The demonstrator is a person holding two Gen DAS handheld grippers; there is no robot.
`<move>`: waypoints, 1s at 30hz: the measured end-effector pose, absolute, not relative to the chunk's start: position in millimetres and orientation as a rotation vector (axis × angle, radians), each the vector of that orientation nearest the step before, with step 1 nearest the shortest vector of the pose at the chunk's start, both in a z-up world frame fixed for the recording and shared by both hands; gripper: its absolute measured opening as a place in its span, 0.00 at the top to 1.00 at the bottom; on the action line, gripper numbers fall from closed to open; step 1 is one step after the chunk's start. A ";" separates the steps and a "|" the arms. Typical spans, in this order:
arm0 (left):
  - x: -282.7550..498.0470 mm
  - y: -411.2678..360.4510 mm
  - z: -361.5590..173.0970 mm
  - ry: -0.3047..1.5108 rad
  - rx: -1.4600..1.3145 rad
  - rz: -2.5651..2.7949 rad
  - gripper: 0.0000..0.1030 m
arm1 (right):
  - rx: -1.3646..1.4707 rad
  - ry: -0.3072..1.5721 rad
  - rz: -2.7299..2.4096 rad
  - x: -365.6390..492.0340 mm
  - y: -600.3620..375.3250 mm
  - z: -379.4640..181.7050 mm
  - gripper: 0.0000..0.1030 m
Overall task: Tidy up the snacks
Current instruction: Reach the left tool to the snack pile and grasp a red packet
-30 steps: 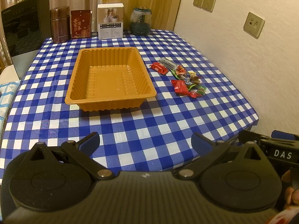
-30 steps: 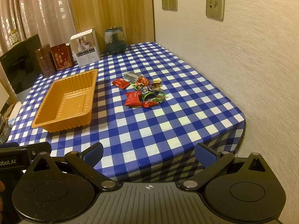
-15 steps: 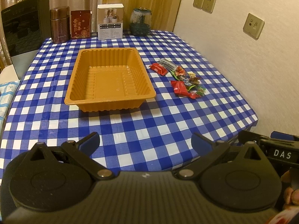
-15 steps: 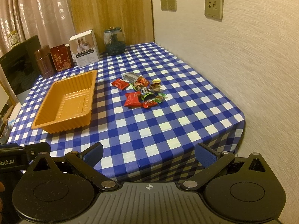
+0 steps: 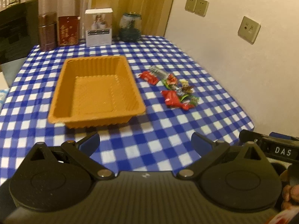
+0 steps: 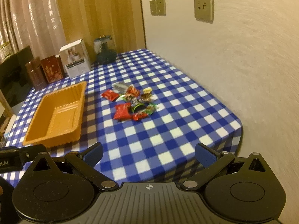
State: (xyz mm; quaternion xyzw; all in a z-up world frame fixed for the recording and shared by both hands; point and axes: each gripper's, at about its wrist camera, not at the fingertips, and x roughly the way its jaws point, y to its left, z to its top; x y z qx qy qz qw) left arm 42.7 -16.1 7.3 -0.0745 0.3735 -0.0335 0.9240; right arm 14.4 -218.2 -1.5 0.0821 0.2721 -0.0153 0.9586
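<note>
The snacks [image 6: 131, 103] sit in a loose pile on the checked tablecloth [image 6: 168, 130], just to the right of the orange tray [image 5: 97, 91], near it but not touching. The tray has nothing in it, so I'd say the sorting hasn't started yet.

What changed: both views have crept in closer to the table over the last second. The tray and the pile look bigger and lower in the picture than they did, and the left view has gone blurry, which fits with the cameras moving. Nothing on the table has shifted, though. My read is this is just the approach, with the right gripper [image 6: 148, 154] lined up better for the pile and the left gripper [image 5: 145, 142] facing the tray.

Both grippers are spread wide with nothing between the fingers, hanging over the near edge of the table.

Hard to make out: the wrappers overlap, so I can't count them or read any labels. There are a couple of red packets [image 6: 122, 111], a silvery one and some green bits. The boxes, tins and a glass jar [image 6: 104, 51] along the back are too soft to read. A bit of the person's hand [image 5: 289, 196] is cut off at the bottom right of the left view.
</note>
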 end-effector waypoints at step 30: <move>253.1 -105.0 -82.4 0.790 0.043 -0.249 0.34 | 0.184 0.536 -0.081 176.2 -311.0 -43.5 0.25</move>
